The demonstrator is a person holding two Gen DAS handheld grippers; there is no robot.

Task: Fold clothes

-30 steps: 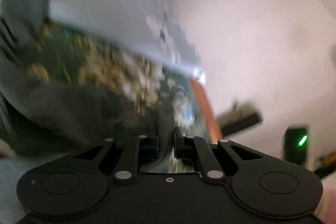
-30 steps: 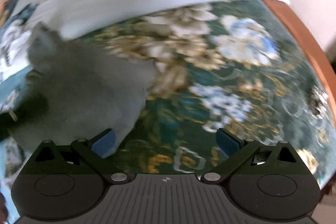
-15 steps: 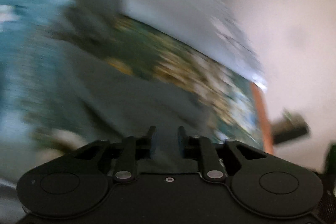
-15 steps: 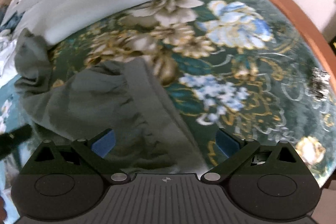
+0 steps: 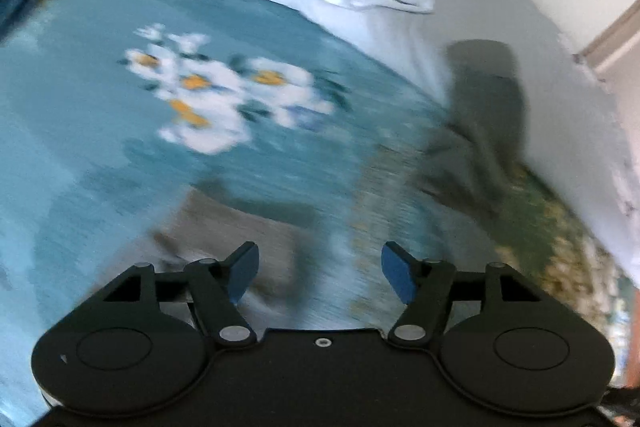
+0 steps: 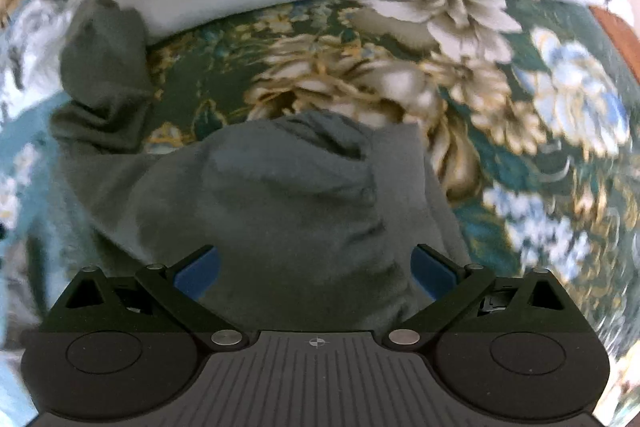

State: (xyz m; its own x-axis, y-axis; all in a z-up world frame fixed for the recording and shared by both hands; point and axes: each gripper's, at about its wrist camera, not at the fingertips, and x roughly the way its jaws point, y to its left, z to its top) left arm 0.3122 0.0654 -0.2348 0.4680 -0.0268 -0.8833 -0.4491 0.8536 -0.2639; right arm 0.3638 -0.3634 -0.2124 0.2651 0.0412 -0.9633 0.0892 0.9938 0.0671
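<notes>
A dull grey-green garment (image 6: 288, 195) lies crumpled on the bed, its main body bunched into soft folds and creases. One narrower part (image 6: 104, 67) stretches away to the far left, twisted where it joins, its end lying against a pale pillow. It is not folded yet.

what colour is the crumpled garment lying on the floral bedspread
Dark grey-green crumpled garment, plain, clearest in the right wrist view.

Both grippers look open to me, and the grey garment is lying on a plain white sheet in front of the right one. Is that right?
Not the sheet. The right wrist view shows the grey garment lying on a dark green floral bedspread, not a plain white one. The rest holds: the left gripper and right gripper are both open.
</notes>
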